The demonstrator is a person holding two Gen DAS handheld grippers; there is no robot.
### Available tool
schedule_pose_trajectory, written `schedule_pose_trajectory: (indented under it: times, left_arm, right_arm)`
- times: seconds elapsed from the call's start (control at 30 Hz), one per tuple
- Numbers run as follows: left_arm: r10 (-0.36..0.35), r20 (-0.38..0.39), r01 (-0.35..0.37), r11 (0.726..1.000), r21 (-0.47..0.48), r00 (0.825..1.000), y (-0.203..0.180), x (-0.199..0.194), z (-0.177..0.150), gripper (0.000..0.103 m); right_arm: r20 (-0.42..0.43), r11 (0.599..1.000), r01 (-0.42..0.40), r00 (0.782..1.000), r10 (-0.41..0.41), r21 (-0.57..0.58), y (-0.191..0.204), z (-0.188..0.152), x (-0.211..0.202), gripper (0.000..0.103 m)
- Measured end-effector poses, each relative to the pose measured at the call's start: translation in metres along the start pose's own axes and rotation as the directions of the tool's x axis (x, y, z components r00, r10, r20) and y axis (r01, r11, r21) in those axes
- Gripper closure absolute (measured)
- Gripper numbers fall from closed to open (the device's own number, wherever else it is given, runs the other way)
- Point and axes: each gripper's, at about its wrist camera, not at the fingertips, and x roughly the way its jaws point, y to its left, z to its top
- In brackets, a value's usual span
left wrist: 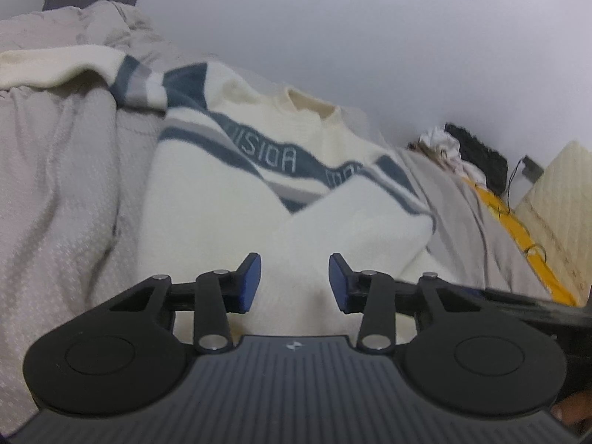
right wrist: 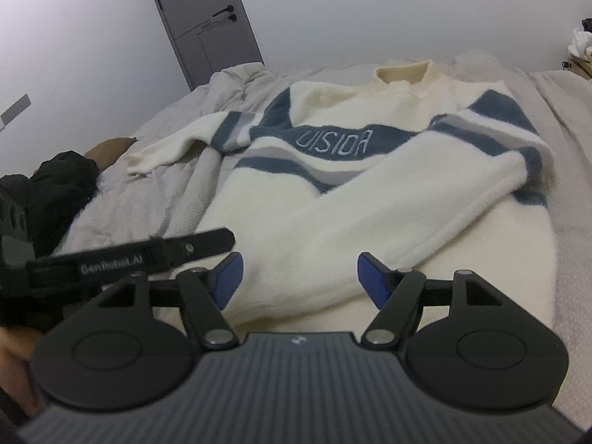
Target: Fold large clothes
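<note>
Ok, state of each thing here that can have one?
Sweater: flat on the bed, face up, unfolded.
Right sleeve: folded across the body.
Left sleeve: spread out on the bedcover.
Door: closed.
Left tongs: open, empty.
Right tongs: open, empty.

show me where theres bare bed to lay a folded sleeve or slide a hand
Bare bedspread lies right of the sweater, and more between its spread sleeve and the black garment. The far bed corner is crowded with a clothes pile.
</note>
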Motion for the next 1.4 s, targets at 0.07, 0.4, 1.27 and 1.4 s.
schedule_pose_trajectory:
  times: [0.07, 0.4, 1.27, 1.4]
  left_arm:
    - [0.019, -0.036, -0.019, 1.0, 0.013, 0.999, -0.002, 0.007, -0.004, 0.057]
    - [0.114, -0.125, -0.109, 0.993, 0.051, 0.986, -0.004, 0.029, -0.016, 0.058]
    - [0.37, 0.018, -0.342, 0.874, -0.346, 0.929, 0.143, 0.037, 0.099, 0.032]
    - [0.286, 0.119, -0.187, 0.836, -0.515, 0.951, 0.208, 0.035, 0.113, 0.024]
  right_arm:
    - [-0.005, 1.0, 0.001, 1.0, -0.001, 0.002, -0.001, 0.0, 0.003, 0.033]
    - [-0.046, 0.998, -0.012, 0.999, 0.015, 0.064, -0.015, 0.001, 0.03, 0.033]
    - [-0.119, 0.995, -0.003, 0.993, 0.015, 0.097, -0.032, -0.003, 0.084, 0.045]
    - [-0.123, 0.993, -0.018, 0.992, 0.033, 0.121, -0.036, -0.001, 0.083, 0.045]
